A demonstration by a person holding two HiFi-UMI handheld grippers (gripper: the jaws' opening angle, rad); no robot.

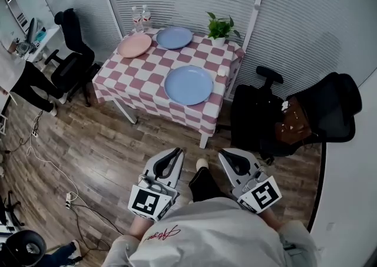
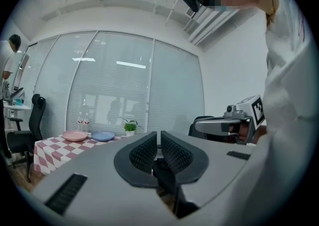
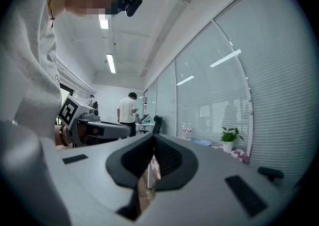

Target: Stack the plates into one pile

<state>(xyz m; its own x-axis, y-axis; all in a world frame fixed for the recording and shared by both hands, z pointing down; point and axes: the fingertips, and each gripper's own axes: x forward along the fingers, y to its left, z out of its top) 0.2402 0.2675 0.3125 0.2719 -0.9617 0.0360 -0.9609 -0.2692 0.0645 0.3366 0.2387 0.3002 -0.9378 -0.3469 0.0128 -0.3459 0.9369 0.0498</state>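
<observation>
The tabletop [image 1: 141, 90] wears a pink and white checked cloth. It stands far from the person, across the wooden floor [image 1: 106, 154]. Three plates lie on it, and none of them touch.

- **Pink plate:** The pink plate [image 1: 134, 45] is at the far left.
- **Far blue plate:** The far blue plate [image 1: 174, 38] lies just to the right of the pink one.
- **Near blue plate:** The near blue plate [image 1: 188, 85] lies alone, closer to the person and more to the right.

A green plant [image 1: 220, 27] sits at the far right corner. Two water bottles [image 1: 140, 18] stand behind the pink plate. The left chair [image 1: 70, 59] and the right chair [image 1: 330, 109] are black, one on each side of the tabletop.

The left gripper [image 1: 175, 154] and the right gripper [image 1: 226, 155] are side by side over the floor, close to the person. They are well apart from the tabletop and point toward it. The left gripper's fingers [image 2: 144, 151] are pressed together with nothing between them. The right gripper's fingers [image 3: 169, 157] are pressed together too, and they hold nothing.
</observation>
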